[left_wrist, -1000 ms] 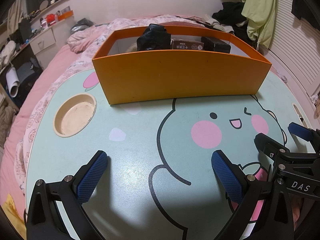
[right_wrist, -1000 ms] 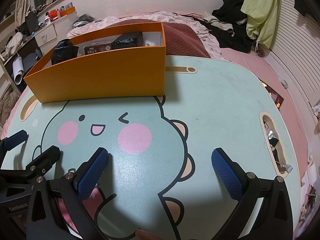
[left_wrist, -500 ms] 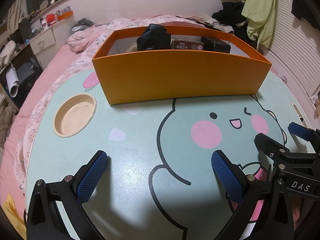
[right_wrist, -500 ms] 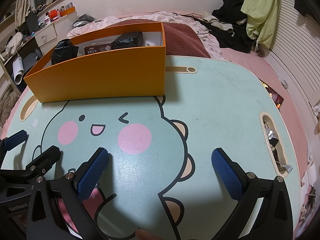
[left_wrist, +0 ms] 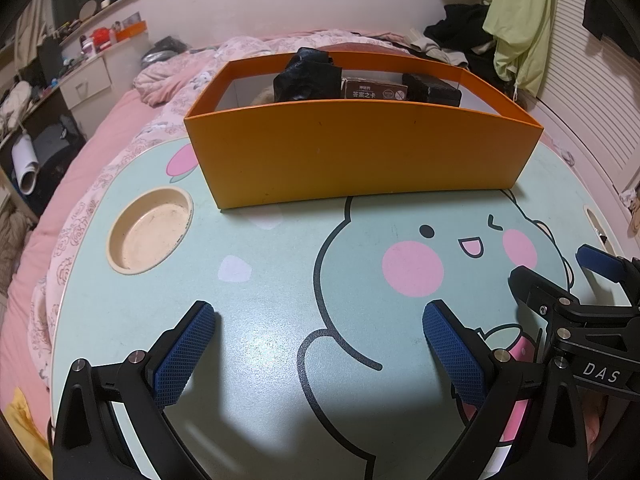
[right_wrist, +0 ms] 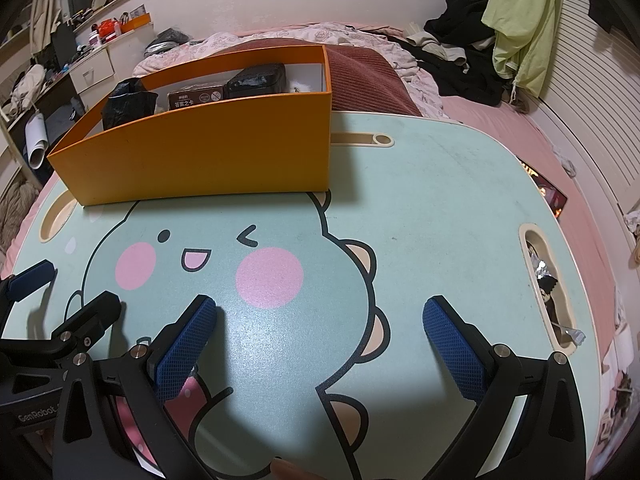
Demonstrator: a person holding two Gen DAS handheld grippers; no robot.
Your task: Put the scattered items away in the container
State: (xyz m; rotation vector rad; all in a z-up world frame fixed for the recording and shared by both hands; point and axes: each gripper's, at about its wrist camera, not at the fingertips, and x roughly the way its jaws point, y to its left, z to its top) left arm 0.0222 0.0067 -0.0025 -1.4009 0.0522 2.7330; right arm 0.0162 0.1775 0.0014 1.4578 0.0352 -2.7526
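Observation:
An orange box point(left_wrist: 360, 152) stands at the far side of the mint cartoon table point(left_wrist: 280, 264). Inside it are a crumpled black bag point(left_wrist: 304, 76), a brown card box point(left_wrist: 374, 90) and a black pouch point(left_wrist: 432, 88). The same box point(right_wrist: 208, 160) with the bag point(right_wrist: 128, 100), card box point(right_wrist: 196, 98) and pouch point(right_wrist: 258, 78) shows in the right wrist view. My left gripper point(left_wrist: 318, 344) is open and empty, low over the table's near side. My right gripper point(right_wrist: 320, 340) is open and empty beside it, and also shows in the left wrist view point(left_wrist: 560, 280).
A round cup recess point(left_wrist: 150, 232) lies left of the box. A slot point(right_wrist: 548, 292) at the table's right edge holds small clutter. A pen groove point(right_wrist: 360, 140) sits behind the box. Pink bedding point(left_wrist: 80, 168) surrounds the table, with clothes point(right_wrist: 460, 56) at the back right.

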